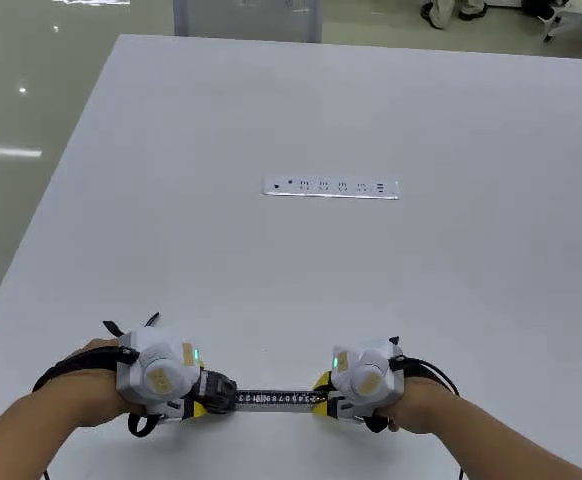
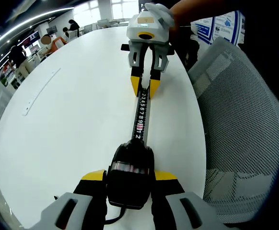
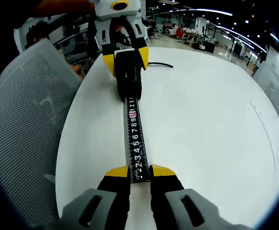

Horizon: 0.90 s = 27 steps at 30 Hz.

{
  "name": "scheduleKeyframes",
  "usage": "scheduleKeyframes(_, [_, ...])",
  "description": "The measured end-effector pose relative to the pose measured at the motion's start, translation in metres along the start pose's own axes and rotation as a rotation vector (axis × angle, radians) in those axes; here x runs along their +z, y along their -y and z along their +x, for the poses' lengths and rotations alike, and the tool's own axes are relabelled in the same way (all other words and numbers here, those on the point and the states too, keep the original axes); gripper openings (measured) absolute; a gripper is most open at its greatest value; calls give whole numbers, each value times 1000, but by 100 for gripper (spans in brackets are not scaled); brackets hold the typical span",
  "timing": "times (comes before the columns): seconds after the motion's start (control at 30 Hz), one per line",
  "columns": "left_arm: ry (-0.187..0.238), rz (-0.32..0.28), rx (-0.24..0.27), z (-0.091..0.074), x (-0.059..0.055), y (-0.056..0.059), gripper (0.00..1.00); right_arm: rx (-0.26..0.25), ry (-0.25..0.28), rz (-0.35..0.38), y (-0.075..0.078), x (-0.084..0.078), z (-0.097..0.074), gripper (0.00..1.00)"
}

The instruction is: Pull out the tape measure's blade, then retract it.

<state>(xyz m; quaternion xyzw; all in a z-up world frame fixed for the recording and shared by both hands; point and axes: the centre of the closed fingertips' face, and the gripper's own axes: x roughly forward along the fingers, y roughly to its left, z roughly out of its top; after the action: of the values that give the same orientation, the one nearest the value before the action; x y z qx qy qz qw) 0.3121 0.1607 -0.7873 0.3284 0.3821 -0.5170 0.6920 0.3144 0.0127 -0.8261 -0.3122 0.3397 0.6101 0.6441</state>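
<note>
We see a white table (image 1: 371, 110) spread from the bottom edge of the head view almost to its top; a grey mesh chair (image 2: 245, 124) takes the right side of the left gripper view, just beside the table's rim. A white power strip (image 1: 331, 187) lies flat at the centre of the head view, well apart from both grippers.

Low in the head view, left of centre, our left gripper (image 1: 209, 400) has its jaws clamped on the black tape measure case (image 2: 130, 165), one yellow tip on each side of it; the case sits low at the centre of the left gripper view, on or just above the tabletop, we cannot tell which. Right of centre, our right gripper (image 1: 320, 393) has its jaws together on the free end of the blade (image 3: 134, 132), which sits pinched between the yellow tips at the bottom of the right gripper view. The blade runs straight between the two grippers, numerals facing up, close along the table's near edge. A thin black cable (image 3: 161, 64) lies on the table in the upper middle of the right gripper view.
</note>
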Motion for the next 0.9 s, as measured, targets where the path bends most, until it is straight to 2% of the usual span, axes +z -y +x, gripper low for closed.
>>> scheduleKeyframes(0.9, [4,-7,-1,0,1,1,32,-12,-11,10,1,-19,-14,14])
